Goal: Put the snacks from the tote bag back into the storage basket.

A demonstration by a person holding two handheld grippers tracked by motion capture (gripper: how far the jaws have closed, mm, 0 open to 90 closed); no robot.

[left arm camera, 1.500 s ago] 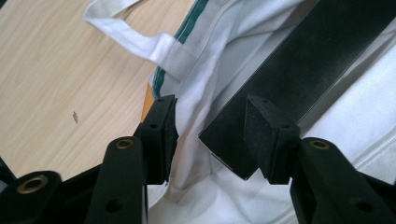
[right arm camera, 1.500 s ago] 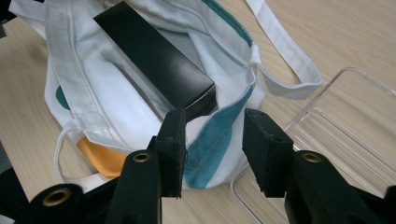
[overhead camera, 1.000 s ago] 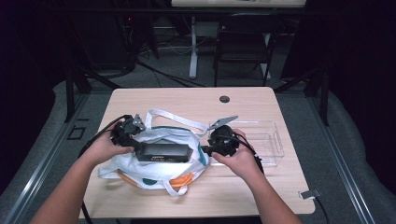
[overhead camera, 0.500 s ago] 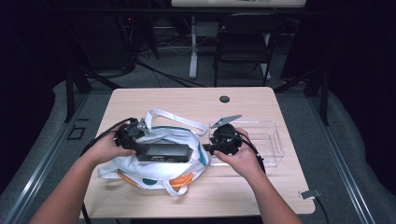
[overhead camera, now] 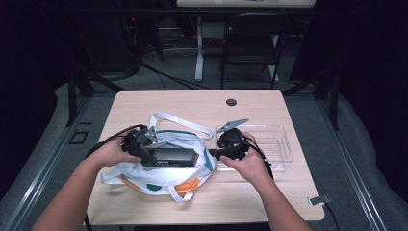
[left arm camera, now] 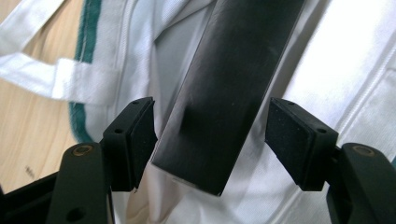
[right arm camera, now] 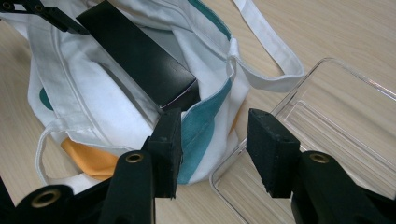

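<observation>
One long black rectangular box (overhead camera: 171, 156) lay in the mouth of one white cloth tote bag with teal and orange patches (overhead camera: 159, 175) at the lower centre of the high view, beside one clear plastic tray (overhead camera: 281, 149) on one light wooden table (overhead camera: 192, 103). The left gripper (left arm camera: 210, 135) had just been opening since the earlier frame; its pads stood apart on either side of the box's end. The right gripper (right arm camera: 212, 149), also widening, held nothing, its jaws straddling the bag's edge and the tray's corner.
</observation>
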